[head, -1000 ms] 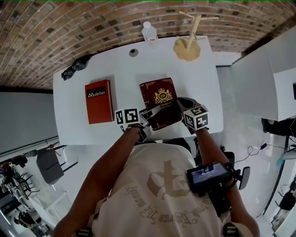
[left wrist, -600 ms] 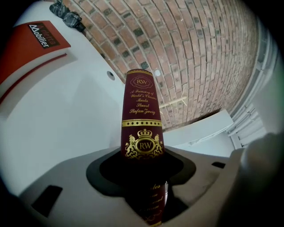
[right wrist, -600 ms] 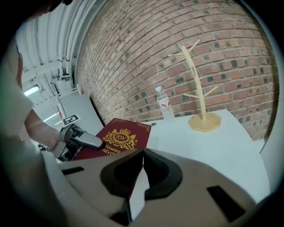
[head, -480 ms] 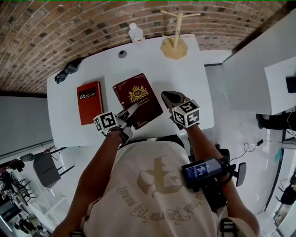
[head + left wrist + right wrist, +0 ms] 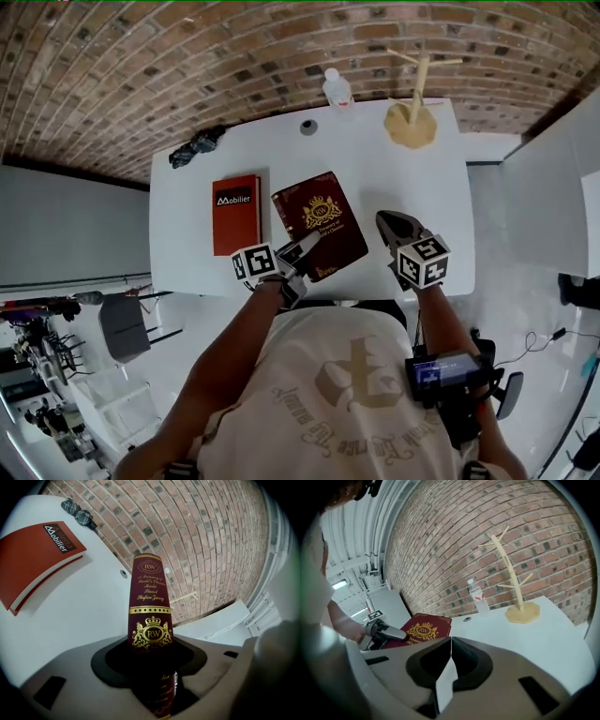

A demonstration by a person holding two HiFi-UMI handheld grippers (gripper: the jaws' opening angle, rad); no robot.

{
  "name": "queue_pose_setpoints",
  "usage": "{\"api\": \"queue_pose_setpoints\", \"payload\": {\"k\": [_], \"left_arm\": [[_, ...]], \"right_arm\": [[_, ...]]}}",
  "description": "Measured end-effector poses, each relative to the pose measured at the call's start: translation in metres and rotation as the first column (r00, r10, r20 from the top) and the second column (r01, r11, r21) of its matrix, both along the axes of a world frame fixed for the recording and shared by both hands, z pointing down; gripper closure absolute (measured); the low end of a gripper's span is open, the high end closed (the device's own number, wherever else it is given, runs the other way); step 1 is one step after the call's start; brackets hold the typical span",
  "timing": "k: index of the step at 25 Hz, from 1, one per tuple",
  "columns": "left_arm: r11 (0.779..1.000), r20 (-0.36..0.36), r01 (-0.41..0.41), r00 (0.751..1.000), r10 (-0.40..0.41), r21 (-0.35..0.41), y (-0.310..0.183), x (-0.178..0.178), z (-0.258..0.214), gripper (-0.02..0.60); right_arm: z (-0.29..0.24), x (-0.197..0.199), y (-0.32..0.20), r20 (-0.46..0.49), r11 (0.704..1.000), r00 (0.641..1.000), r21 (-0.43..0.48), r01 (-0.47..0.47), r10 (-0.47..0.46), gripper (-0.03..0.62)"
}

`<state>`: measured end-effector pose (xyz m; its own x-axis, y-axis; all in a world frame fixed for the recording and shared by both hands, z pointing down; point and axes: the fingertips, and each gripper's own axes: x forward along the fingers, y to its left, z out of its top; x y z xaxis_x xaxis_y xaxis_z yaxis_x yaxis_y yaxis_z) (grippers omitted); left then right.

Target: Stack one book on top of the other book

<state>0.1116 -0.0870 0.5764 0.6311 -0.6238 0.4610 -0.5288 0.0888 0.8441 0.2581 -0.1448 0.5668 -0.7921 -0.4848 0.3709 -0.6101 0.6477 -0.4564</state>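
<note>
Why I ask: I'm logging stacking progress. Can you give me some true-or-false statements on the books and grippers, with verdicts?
1. The left gripper is clamped on the maroon book. True.
2. The maroon book lies on top of the red book. False: the red book lies beside it, uncovered.
3. The right gripper holds the red book. False: its jaws are together and empty.
4. A clear bottle stands at the far edge of the table. True.

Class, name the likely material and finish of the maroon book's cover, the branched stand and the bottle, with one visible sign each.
Maroon book: probably leather-look cover, slight sheen, gold stamping. Branched stand: apparently bare wood, pale and matt. Bottle: likely clear plastic, see-through.
</note>
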Motion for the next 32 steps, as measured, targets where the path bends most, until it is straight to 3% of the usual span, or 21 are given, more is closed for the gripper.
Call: {"api": "queue_pose_setpoints", "payload": {"k": [15, 32], "left_arm": [[1.0, -0.035, 0.006, 0.999, -0.006, -0.01, 0.016, -0.068, -0.005, 0.354], [1.0, -0.114, 0.027, 0.993, -0.026, 0.007, 0.05, -0.192, -0.01, 0.354]], "right_arm": [[-0.013, -0.064, 0.012, -0.02, 1.0, 1.0, 0.027, -0.008, 0.009, 0.572], [-0.036, -0.183, 0.047, -0.078, 0.998, 0.997, 0.062, -0.004, 0.009, 0.572]]}}
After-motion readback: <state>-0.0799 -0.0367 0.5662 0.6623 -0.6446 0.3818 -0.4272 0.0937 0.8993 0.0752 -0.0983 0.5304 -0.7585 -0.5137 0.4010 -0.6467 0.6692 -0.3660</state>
